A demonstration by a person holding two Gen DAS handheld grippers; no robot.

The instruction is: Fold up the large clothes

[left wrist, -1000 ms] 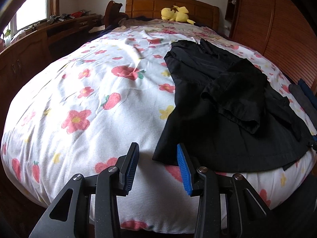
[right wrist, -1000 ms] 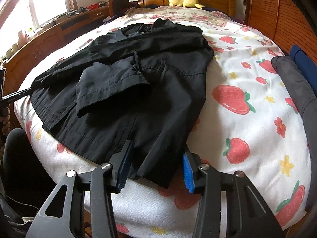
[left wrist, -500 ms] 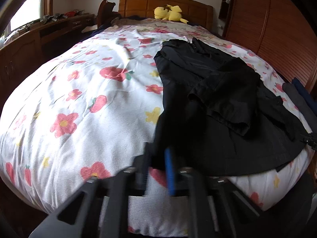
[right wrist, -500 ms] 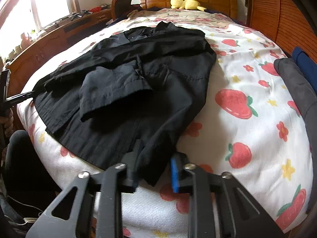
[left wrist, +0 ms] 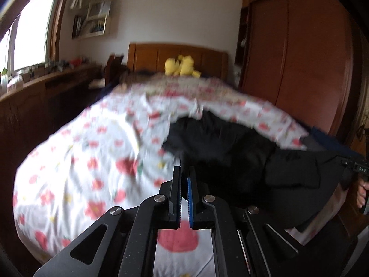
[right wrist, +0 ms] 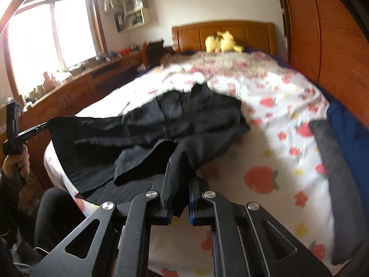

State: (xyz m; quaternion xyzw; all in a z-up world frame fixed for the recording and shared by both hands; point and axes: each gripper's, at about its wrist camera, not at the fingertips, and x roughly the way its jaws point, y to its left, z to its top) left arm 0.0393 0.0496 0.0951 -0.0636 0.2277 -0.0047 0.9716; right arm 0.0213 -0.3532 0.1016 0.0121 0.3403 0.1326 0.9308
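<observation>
Pinching limp black garment (right wrist: 184, 124): both hand-held grippers (left wrist: 183, 175) (right wrist: 180, 173).

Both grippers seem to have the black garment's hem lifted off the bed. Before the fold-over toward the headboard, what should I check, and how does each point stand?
1. Left gripper shut on black garment: ok.
2. Right gripper shut on the hem, cloth between the pads: ok.
3. Hem raised off the floral bedspread: ok.
4. Hem taut between grippers: not ok, it sags in the middle.
5. Sleeve lying flat: not ok, bunched.
6. Collar position: cannot tell, blurred.
</observation>
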